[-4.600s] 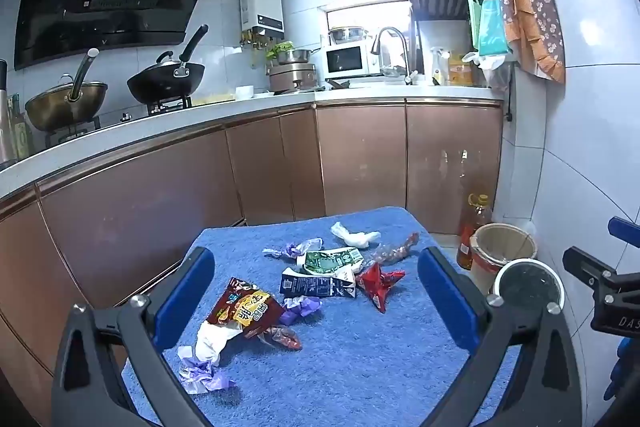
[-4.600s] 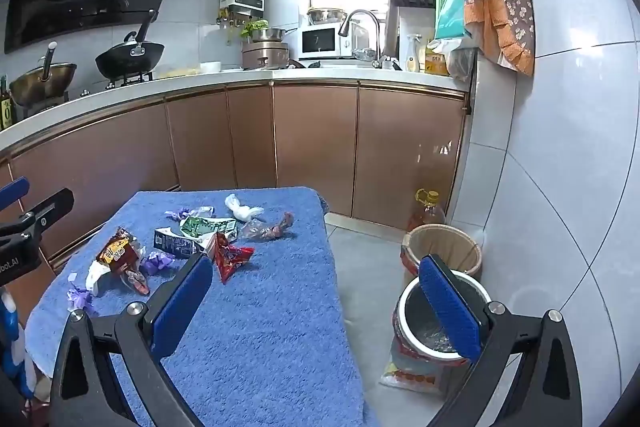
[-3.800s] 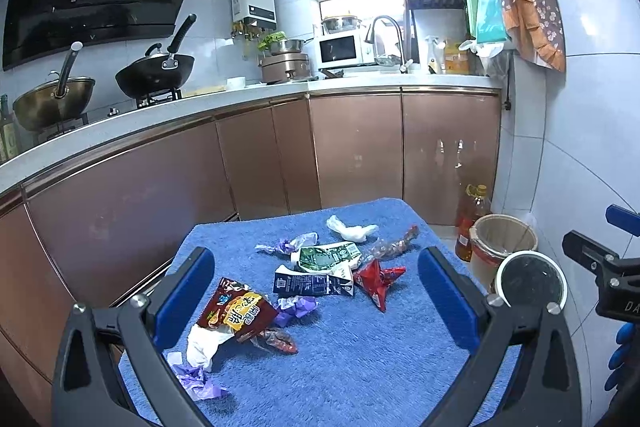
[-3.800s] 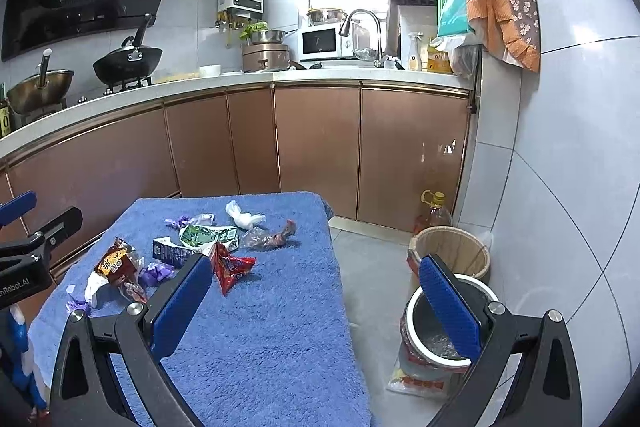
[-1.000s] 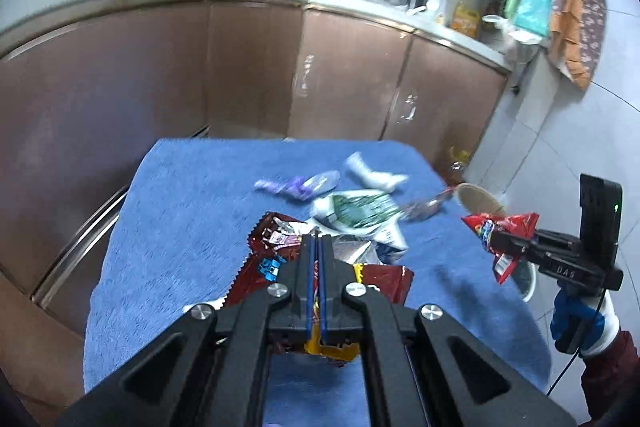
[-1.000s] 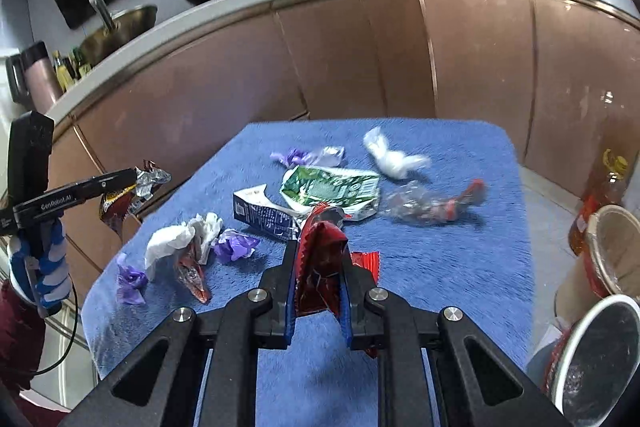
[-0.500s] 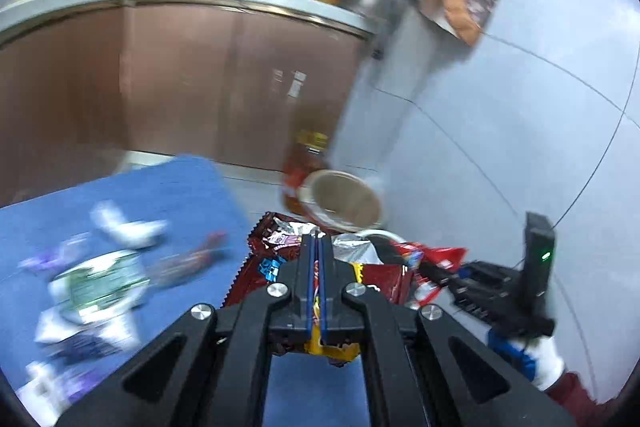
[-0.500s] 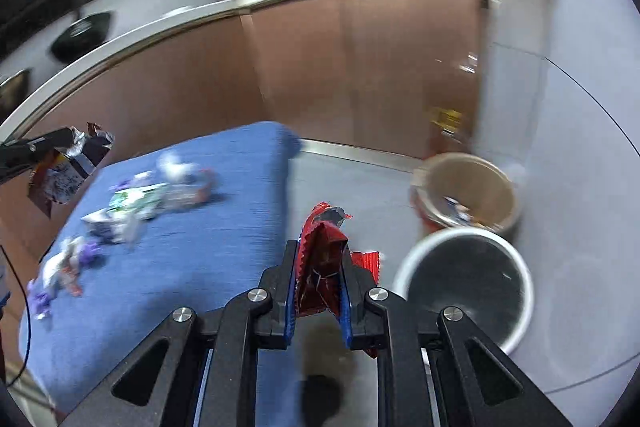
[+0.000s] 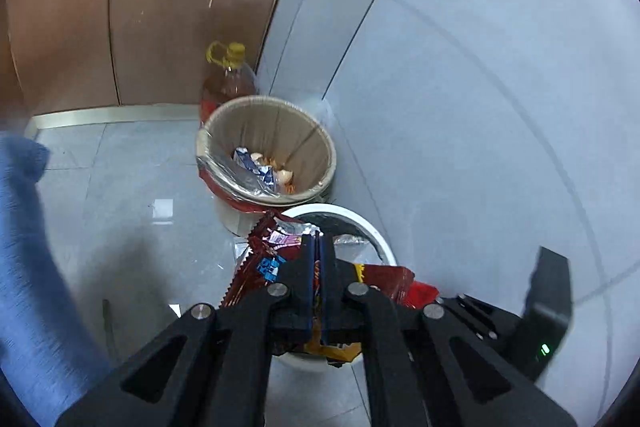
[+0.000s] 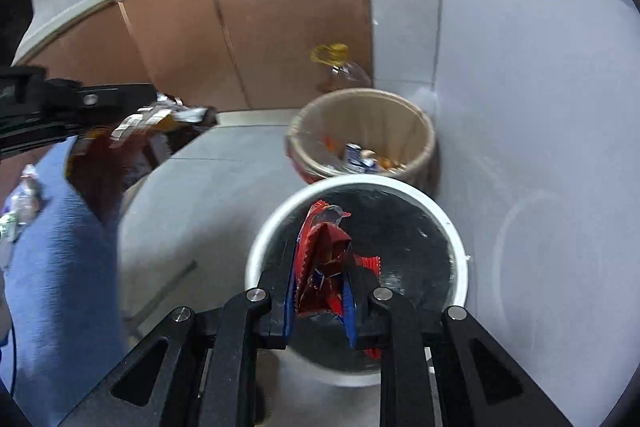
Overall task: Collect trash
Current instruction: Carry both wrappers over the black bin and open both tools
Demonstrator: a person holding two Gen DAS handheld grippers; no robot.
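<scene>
My left gripper point(image 9: 316, 247) is shut on a dark red snack wrapper point(image 9: 264, 259) and holds it over the near rim of a white trash bin point(image 9: 376, 239). My right gripper point(image 10: 318, 263) holds a crumpled red wrapper point(image 10: 322, 251) above the same white bin point(image 10: 264, 247), which has a black liner; its jaws stand slightly apart with the wrapper between them. In the right wrist view the left gripper point(image 10: 188, 115) and its wrapper point(image 10: 108, 155) show at the left. The right gripper's body point(image 9: 520, 315) shows at the lower right of the left wrist view.
A beige bin point(image 9: 316, 131) with trash in it stands just behind the white one, also seen in the right wrist view point(image 10: 416, 123). An oil bottle point(image 9: 228, 83) stands behind it against brown cabinets point(image 9: 160, 7). The blue-covered table point(image 10: 52, 247) is at the left. A white tiled wall point(image 9: 480, 107) is at the right.
Both grippers have swung from the table to the bins, each carrying its wrapper. They now hang over the white bin. The right jaws look a little wider apart than before.
</scene>
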